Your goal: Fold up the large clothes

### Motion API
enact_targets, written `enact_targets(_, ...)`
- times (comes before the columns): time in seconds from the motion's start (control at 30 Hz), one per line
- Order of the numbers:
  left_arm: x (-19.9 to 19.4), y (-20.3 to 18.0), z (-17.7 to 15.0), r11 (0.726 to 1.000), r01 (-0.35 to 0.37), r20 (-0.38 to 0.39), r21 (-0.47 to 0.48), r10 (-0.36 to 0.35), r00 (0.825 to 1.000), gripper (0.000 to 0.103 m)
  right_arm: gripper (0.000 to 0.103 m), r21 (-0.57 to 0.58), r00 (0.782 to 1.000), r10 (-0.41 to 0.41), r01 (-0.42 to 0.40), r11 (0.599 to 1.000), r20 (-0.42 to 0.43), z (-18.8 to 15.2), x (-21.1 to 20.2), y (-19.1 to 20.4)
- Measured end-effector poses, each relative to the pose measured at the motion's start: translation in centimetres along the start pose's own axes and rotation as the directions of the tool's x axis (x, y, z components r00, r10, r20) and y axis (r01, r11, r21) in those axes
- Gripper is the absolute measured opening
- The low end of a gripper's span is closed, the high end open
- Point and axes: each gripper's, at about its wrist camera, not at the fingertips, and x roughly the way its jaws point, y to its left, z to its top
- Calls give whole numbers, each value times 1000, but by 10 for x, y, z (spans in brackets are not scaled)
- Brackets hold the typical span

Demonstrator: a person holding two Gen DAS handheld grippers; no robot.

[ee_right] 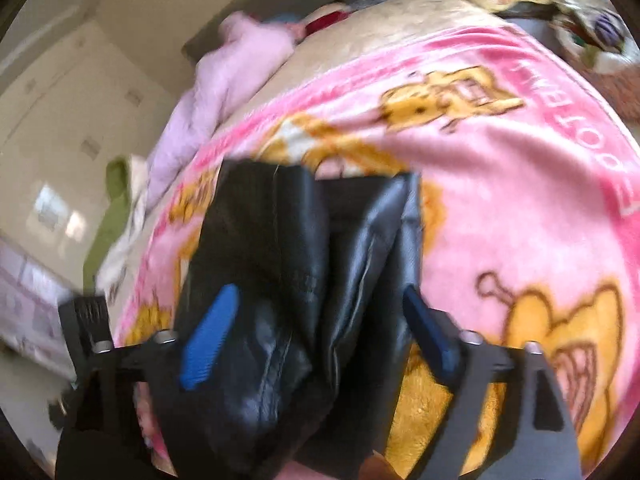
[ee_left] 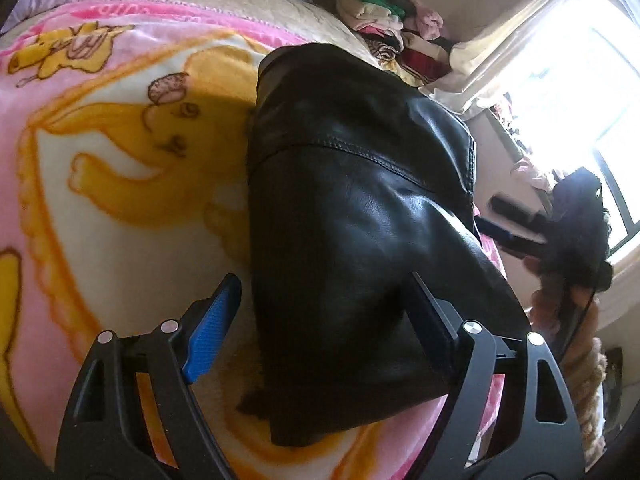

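One black leather garment (ee_left: 360, 216) lies folded into a long bundle on a pink cartoon-print fleece blanket (ee_left: 120, 184) that covers a bed. The blanket sits on a cream quilted bedspread (ee_left: 248, 4).

Left wrist view: the garment shows its smooth outer face, with one stitched seam crossing it. The left gripper (ee_left: 322, 308) hangs over the near end of the bundle. Its jaws stand wide, one either side of the leather, and the blue-faced pad on the left is clear of it. The right-hand finger lies against the leather's edge; contact there cannot be confirmed. This view alone shows the right gripper (ee_left: 516, 220) from outside, blurred, to the right of the garment, against one bright window (ee_left: 580, 80). A hand (ee_left: 576, 308) carries it. One pile of mixed clothing (ee_left: 392, 28) lies at the far right of the bed.

Right wrist view: the same garment (ee_right: 280, 280) shows two folded layers with a dark gap between them. The right gripper (ee_right: 320, 316) spreads wide, its two blue pads either side of the bundle with no visible grip; the picture is blurred. Only this view shows one pale pink garment (ee_right: 224, 80) at the far left of the bed, one green cloth (ee_right: 114, 200) beside it, and pale cupboard doors (ee_right: 72, 120) beyond.
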Motion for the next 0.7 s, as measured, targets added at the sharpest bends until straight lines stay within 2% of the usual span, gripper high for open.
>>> enact_targets(0.07, -2, -2, 0, 1000, -17, 4, 17, 17, 1000, 75, 94, 29, 1000, -11, 11, 1000, 5, 10, 2, 2)
enact_targets(0.13, -6, -2, -1, 999, -26, 9, 24, 26, 1000, 75, 94, 49, 998, -58, 59, 997, -21, 18, 15, 5)
enact_targets(0.2, -9, -3, -1, 999, -39, 11, 32, 39, 999, 75, 94, 68, 996, -72, 76, 995, -55, 22, 29, 7)
enact_targets(0.23, -9, -4, -1, 998, -43, 12, 36, 42, 999, 75, 89, 81, 993, -90, 96, 992, -73, 22, 37, 9)
enact_targets(0.27, -9, -5, -1, 998, -47, 14, 40, 47, 999, 75, 78, 85, 993, -90, 96, 992, -75, 22, 43, 11)
enact_targets(0.37, -10, -6, -1, 997, -62, 14, 53, 62, 998, 75, 63, 46, 991, -116, 119, 992, -70, 23, 50, 23)
enact_targets(0.57, -11, -7, 1, 995, -79, 27, 63, 78, 997, 75, 27, -72, 992, -128, 128, 989, -1, 22, 45, 52)
enact_targets(0.63, -13, -5, 1, 995, -81, 33, 60, 79, 996, 75, 21, -121, 993, -114, 117, 986, 30, 22, 41, 64)
enact_targets(0.7, -17, -3, 2, 995, -82, 40, 54, 80, 996, 75, 20, -156, 994, -93, 101, 982, 62, 21, 36, 74)
